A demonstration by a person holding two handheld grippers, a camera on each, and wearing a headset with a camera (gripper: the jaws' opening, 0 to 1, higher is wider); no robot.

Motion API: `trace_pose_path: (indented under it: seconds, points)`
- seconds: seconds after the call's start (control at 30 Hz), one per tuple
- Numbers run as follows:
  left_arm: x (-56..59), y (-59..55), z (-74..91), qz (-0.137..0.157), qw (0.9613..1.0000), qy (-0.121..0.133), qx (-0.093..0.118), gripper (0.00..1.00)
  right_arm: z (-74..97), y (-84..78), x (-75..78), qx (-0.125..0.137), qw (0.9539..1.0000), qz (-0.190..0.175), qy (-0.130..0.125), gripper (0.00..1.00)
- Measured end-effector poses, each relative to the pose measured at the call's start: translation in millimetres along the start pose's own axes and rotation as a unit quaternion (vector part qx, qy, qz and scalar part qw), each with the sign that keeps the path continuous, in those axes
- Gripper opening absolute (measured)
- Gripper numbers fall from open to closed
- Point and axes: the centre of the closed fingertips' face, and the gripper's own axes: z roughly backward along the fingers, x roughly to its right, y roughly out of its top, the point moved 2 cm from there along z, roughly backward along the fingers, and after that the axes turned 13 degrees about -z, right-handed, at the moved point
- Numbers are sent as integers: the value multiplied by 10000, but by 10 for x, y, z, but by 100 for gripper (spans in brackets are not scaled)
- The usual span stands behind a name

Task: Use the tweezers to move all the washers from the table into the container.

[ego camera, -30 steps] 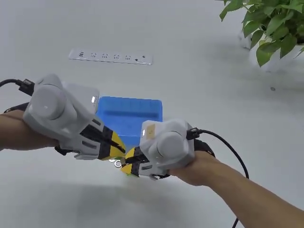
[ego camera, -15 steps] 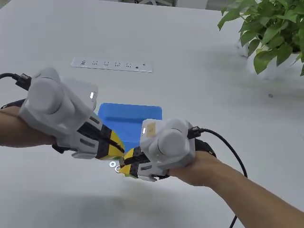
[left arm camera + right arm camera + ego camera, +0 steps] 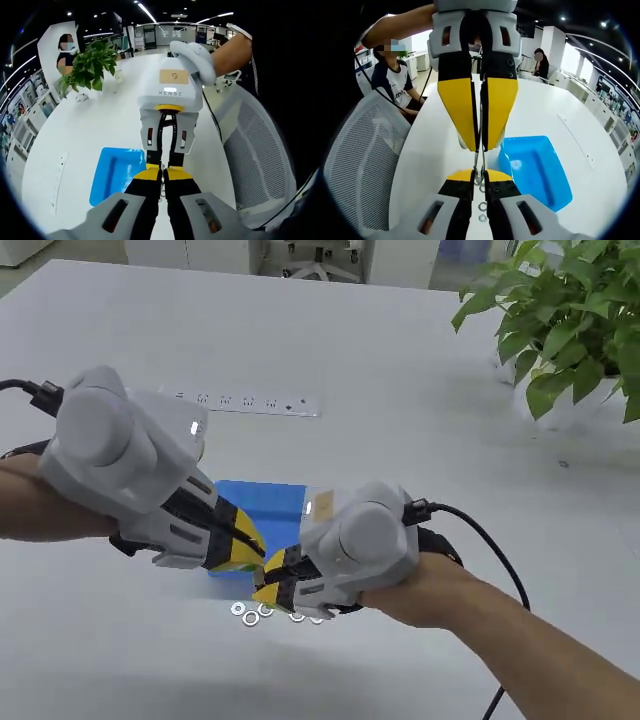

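While both grippers meet tip to tip above the bench (image 3: 420, 440), the left gripper (image 3: 162, 174) has its jaws closed on the tweezers (image 3: 478, 162). The right gripper (image 3: 479, 176) faces it, jaws pinched together on the same tweezers at the lower end. Several washers (image 3: 265, 612) lie in a loose row on the bench just beneath the tips. The blue container (image 3: 262, 502) sits just beyond the washers, partly hidden by the grippers.
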Motion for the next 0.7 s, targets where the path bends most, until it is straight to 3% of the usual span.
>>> trace_pose_path:
  seconds: [0.7]
  points:
    - [-383, 112, 109, -252, 9996, 153, -39, 6, 156, 232, 353, 139, 9995, 115, -253, 9]
